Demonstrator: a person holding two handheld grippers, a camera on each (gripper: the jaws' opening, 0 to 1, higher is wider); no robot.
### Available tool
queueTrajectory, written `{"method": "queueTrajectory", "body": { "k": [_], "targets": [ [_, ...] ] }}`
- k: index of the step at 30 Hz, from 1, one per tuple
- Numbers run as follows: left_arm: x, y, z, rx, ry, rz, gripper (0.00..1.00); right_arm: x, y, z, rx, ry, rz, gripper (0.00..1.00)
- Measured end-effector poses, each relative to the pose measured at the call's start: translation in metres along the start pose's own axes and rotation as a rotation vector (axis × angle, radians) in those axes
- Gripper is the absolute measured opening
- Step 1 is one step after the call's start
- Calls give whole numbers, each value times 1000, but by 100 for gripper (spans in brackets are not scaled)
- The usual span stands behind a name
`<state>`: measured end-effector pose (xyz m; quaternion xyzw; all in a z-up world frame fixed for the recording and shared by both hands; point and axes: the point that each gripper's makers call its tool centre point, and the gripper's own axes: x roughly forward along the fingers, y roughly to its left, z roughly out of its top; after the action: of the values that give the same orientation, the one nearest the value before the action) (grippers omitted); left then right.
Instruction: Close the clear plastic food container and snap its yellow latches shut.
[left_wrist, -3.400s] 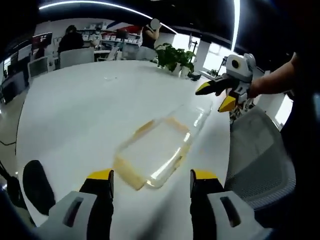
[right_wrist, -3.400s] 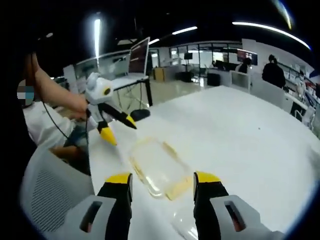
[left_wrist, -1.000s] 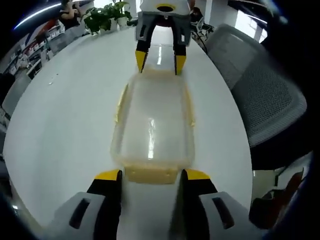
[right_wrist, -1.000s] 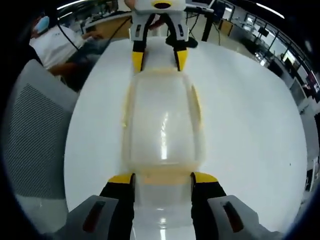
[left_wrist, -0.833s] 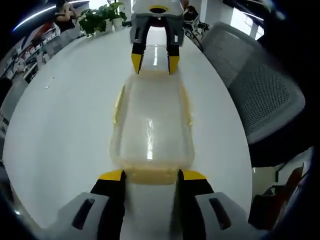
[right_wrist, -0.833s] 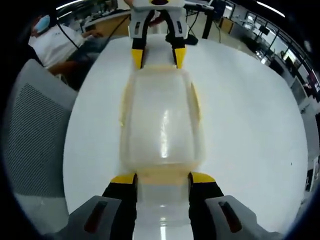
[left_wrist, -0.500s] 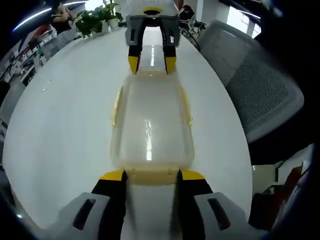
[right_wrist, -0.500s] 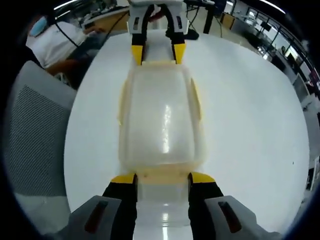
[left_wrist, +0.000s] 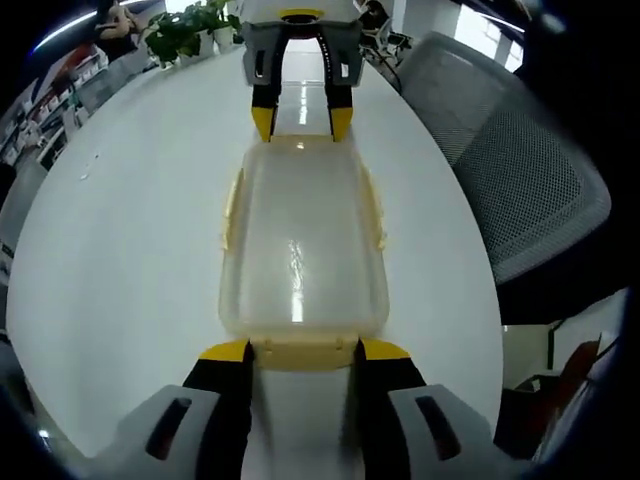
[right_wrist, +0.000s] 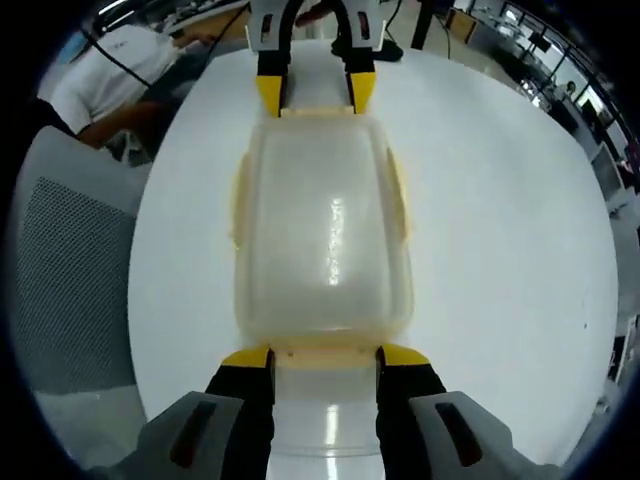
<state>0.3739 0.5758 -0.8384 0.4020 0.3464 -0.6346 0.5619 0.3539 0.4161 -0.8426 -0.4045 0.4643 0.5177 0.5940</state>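
Since the frames of a second ago, the two grippers are being brought closer over the container's ends, and the opposite gripper is being seen nearer the top edge in both views; the container itself is being kept in the same spot on the table. The clear plastic food container (left_wrist: 303, 240) is being held lengthwise between the two tools on the white table (left_wrist: 120, 250), its lid lying flat on top with a streak of ceiling light reflected along it.

In the left gripper view, the left gripper (left_wrist: 304, 352) is being shown with its yellow-tipped jaws apart, set at either side of the near yellow end latch (left_wrist: 303, 353), the tips touching or just beside the container's corners. At the far end, the right gripper (left_wrist: 301, 122) is being seen from the front, its jaws likewise apart and straddling the far end latch.

In the right gripper view, the same arrangement is being seen from the other end: the right gripper (right_wrist: 324, 358) is being held with jaws spread beside the near latch (right_wrist: 324, 352), and the left gripper (right_wrist: 316, 92) is being pressed at the far end. The side latches (right_wrist: 237, 205) are being seen along both long edges.

A grey mesh office chair (left_wrist: 520, 180) is standing just beside the table, and a potted plant (left_wrist: 185, 25) is sitting near the table's far edge. A person in a white top (right_wrist: 105, 75) is being seen beyond the table.
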Motion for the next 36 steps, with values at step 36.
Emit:
{"method": "queueTrajectory", "body": {
  "k": [36],
  "targets": [
    [-62, 12, 19, -5, 15, 4, 39, -58, -11, 23, -2, -162, -61, 38]
  ]
}}
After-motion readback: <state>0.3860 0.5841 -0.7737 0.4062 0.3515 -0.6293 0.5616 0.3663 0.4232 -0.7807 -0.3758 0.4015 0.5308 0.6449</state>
